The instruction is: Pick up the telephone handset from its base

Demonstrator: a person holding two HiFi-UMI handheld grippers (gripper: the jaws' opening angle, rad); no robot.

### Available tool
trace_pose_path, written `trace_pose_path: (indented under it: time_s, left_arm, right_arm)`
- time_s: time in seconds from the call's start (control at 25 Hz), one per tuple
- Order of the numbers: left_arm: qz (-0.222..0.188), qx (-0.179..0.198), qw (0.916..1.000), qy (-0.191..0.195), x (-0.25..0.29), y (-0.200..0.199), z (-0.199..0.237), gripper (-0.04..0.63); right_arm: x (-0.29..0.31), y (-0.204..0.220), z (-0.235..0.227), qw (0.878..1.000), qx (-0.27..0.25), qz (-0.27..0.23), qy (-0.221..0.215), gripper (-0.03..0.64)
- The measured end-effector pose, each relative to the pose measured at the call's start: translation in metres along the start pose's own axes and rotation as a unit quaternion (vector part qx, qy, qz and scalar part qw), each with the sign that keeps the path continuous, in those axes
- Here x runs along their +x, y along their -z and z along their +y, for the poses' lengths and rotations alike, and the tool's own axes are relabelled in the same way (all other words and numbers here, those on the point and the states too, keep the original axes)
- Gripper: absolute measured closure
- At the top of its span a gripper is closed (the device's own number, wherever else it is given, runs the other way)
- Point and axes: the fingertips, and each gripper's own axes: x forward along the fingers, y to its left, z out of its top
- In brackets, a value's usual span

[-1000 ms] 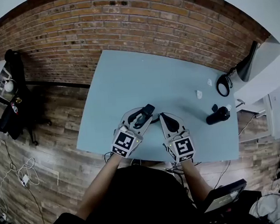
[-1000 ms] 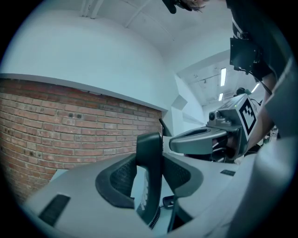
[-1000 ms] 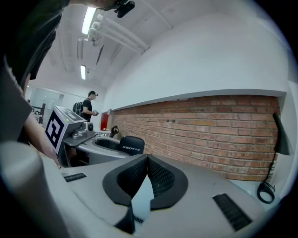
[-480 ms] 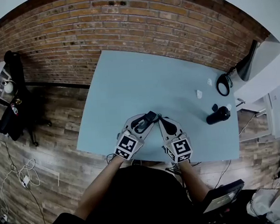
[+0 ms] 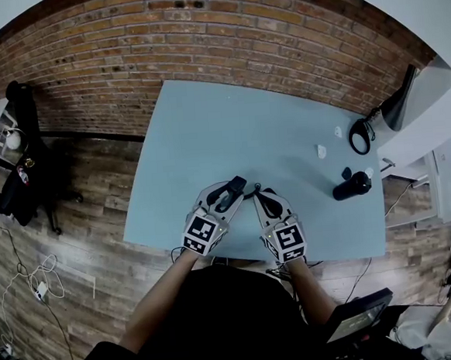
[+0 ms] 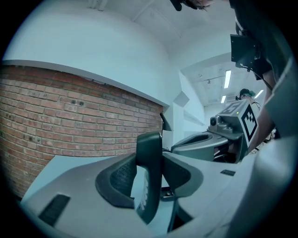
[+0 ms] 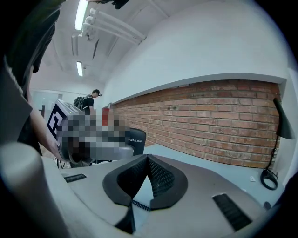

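Observation:
A dark telephone handset (image 5: 236, 184) (image 6: 149, 172) stands upright between the pads of my left gripper (image 5: 225, 195), which is shut on it low over the light blue table (image 5: 229, 121), near the front edge. Close on its right is my right gripper (image 5: 261, 193) (image 7: 148, 160), its pads pressed together with nothing seen between them. A black coiled cord (image 5: 250, 194) (image 7: 138, 204) runs between the two grippers and shows just under the right jaws. The handset's upper end (image 7: 135, 139) also appears in the right gripper view. No telephone base is in view.
A black cylinder (image 5: 350, 185) lies at the table's right side, with a black ring (image 5: 358, 135) and two small white bits (image 5: 320, 151) behind it. A desk lamp (image 5: 398, 103) leans at the far right. A brick wall (image 5: 199, 38) backs the table.
Both grippers have sunk a little toward the table and drawn slightly nearer the front edge. The handset has stayed in the left gripper.

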Motion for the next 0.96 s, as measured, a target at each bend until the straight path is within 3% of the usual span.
trace_pose_path:
  time_s: [0.96]
  left_arm:
    - [0.003,-0.012,0.9999,0.008,0.001,0.002,-0.006,0.411]
  right_arm:
    - [-0.004,0.0,-0.002,1.0,0.006,0.005,0.0,0.606]
